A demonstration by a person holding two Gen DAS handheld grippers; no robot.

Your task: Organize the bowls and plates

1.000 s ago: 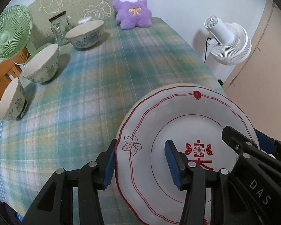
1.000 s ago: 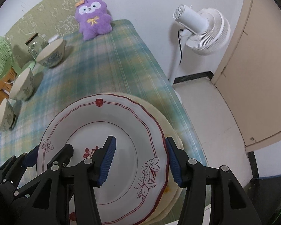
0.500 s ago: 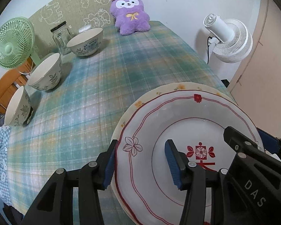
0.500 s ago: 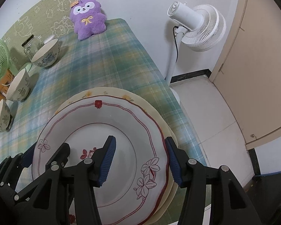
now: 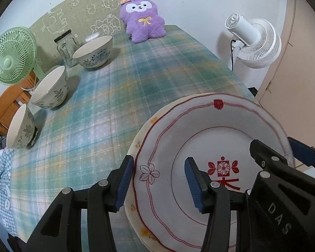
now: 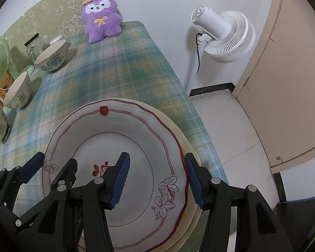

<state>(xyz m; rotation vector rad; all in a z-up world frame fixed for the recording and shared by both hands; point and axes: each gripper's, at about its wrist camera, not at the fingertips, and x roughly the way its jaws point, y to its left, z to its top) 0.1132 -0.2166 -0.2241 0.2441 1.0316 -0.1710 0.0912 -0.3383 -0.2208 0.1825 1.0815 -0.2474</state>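
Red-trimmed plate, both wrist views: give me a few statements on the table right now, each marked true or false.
1. The red-trimmed plate lies over a cream plate. True.
2. Three bowls stand along one side of the tablecloth. True.
3. The purple plush toy sits inside a bowl. False: it sits on the cloth at the far end.
4. The white fan stands on the table. False: it stands on the floor beside it.
5. The left tool straddles the plate's rim. True.

Plaid-clothed table (image 5: pixel 157 79), bowls (image 5: pixel 50 88), cream plate (image 6: pixel 191 151), plush (image 5: pixel 142 23)
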